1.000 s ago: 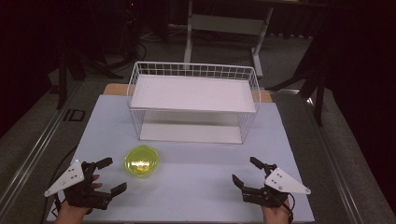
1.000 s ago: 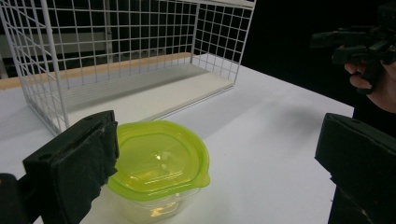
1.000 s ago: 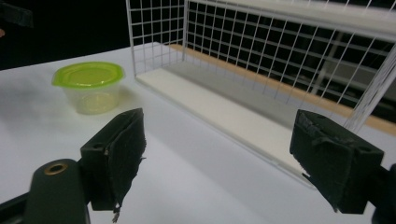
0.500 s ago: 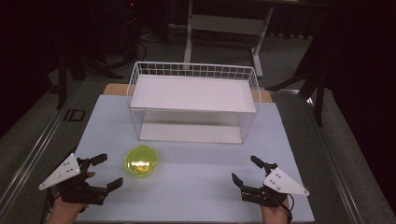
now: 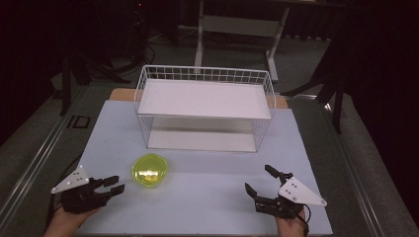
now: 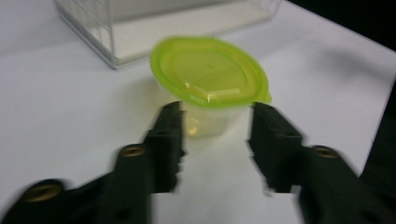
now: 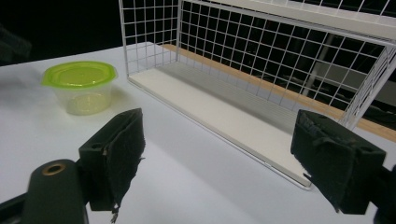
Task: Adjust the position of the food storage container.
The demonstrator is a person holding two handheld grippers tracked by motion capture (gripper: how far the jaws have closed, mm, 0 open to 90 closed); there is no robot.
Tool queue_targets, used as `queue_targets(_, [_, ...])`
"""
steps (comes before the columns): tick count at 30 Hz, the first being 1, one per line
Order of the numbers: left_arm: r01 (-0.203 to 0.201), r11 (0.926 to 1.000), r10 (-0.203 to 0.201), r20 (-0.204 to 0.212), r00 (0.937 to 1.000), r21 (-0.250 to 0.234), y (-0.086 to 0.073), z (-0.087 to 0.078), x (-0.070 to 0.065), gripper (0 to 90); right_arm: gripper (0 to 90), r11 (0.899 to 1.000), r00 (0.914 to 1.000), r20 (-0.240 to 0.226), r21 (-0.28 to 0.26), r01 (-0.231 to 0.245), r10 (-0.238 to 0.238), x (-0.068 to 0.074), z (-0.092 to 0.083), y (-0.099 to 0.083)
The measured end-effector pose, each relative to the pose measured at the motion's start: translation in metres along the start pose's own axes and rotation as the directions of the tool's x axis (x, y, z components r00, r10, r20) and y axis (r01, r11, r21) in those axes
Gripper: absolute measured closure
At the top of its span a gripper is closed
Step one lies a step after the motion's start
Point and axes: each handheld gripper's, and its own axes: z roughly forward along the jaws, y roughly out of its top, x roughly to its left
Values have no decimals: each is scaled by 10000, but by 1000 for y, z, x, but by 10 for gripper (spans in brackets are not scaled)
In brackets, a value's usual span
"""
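A clear plastic tub with a lime-green lid [image 5: 149, 170] stands on the white table in front of the wire rack. My left gripper [image 5: 117, 184] rests at the table's near left, just left of the tub, its jaws open and pointing at it. In the left gripper view the tub [image 6: 210, 84] sits right beyond the two open black jaws, a small gap away. My right gripper [image 5: 261, 180] is at the near right with jaws spread wide and nothing between them. The right gripper view has the tub [image 7: 81, 86] far off at the left.
A white wire rack [image 5: 205, 106] with a white upper shelf and a white lower board [image 7: 219, 116] stands at the middle back of the table. The table's front edge [image 5: 197, 233] lies just behind both hands. Dark floor and stands surround the table.
My left gripper has drawn back toward the near left, turned its jaws toward the tub and narrowed them somewhat. The right gripper has barely moved.
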Motion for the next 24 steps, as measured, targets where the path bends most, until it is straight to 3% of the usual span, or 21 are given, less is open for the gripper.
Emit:
queue_targets(1, [15,9993,-16,40,10000,364,0,3,1,743,172,10000,10000,-19,19,-5,5,0,0,0])
queue_targets(3, [-203,9954,196,88,9998,931,0,9,0,768,172,10000,10000,-16,25,2,-2,0,1,0])
queue_targets(4, [-310,9875,282,201,9994,1547,0,17,0,862,172,10000,10000,-42,40,-24,24,-1,1,0])
queue_targets(5, [-310,9875,282,201,9994,1547,0,17,0,879,172,10000,10000,-50,29,-47,48,-1,1,0])
queue_targets(6, [-268,9795,214,288,9994,1996,0,26,1,897,172,10000,10000,-49,16,-82,82,-1,1,-1])
queue_targets(9, [-382,9703,264,520,9983,2390,0,38,1,900,172,10000,10000,-28,4,-91,91,-2,0,-1])
queue_targets(14, [-315,9710,200,508,9985,2372,3,49,0,900,172,9999,9999,-56,18,-153,153,-3,0,-1])
queue_targets(19, [186,9611,-133,-209,9997,2756,10,64,11,900,173,9999,9999,-99,63,-113,114,-2,0,-1])
queue_targets(23, [475,9669,-360,-502,9981,2509,11,67,17,900,174,9999,9998,-165,80,-83,85,-2,-1,-1])
queue_targets(24, [775,9689,-648,-615,9960,2350,12,69,22,900,174,9999,9998,-179,70,-81,82,-2,-1,-1])
